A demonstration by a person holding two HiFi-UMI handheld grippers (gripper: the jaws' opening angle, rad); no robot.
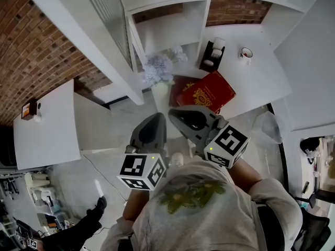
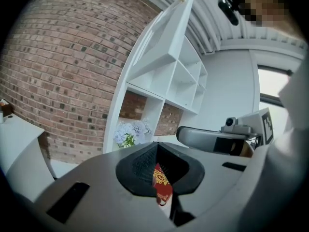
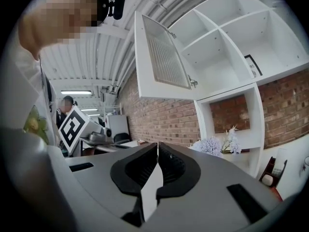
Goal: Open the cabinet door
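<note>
The white cabinet [image 1: 172, 30] stands on the far wall with its door [image 1: 107, 9] swung wide open to the left; the door has a ribbed glass panel [image 3: 166, 57]. Both grippers are held close to the person's chest, well short of the cabinet and touching nothing. My left gripper [image 1: 157, 116] has its jaws closed tip to tip [image 2: 157, 144], empty. My right gripper [image 1: 172, 114] sits beside it, jaws also closed [image 3: 157, 146] with nothing between them. From the left gripper view the door [image 2: 164, 37] shows nearly edge-on.
A red box [image 1: 207, 90] lies on the white counter [image 1: 261, 82] below the cabinet, next to pale flowers [image 1: 159, 67]. A black holder [image 1: 212, 54] and a cup [image 1: 245, 53] stand further back. A white table [image 1: 44, 124] is at the left by the brick wall.
</note>
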